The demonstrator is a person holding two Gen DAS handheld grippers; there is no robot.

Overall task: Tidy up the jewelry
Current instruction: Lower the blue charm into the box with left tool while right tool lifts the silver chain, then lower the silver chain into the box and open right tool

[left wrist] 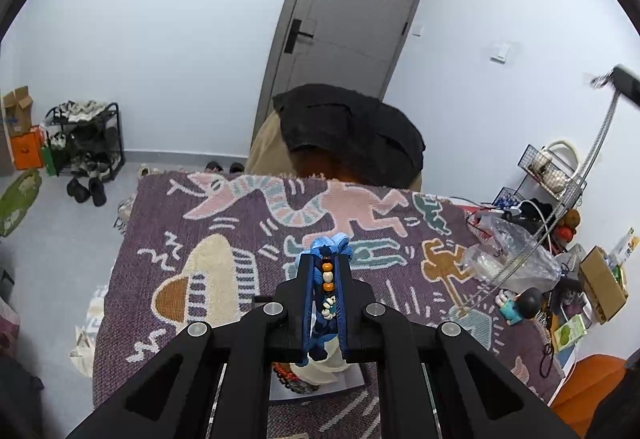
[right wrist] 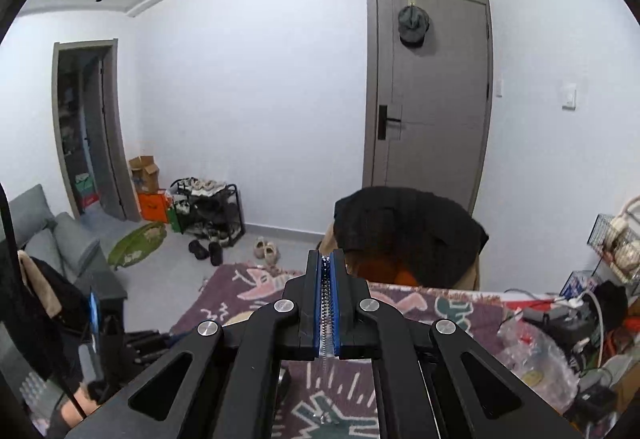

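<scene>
A beaded bracelet [left wrist: 327, 279] of orange, white and blue beads is clamped in the left gripper [left wrist: 325, 259]; a silver chain [right wrist: 327, 303] is pinched by the right gripper [right wrist: 328, 263], above a purple patterned tablecloth [left wrist: 224, 223] facing a grey door [right wrist: 432, 99]

Black left gripper [left wrist: 325, 271], right gripper [right wrist: 328, 271], blue-lined jaws, silver screws

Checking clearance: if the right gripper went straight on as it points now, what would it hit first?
Likely the black jacket over the chair just beyond the right gripper, which is shut on a silver chain. Depth is unclear.
</scene>
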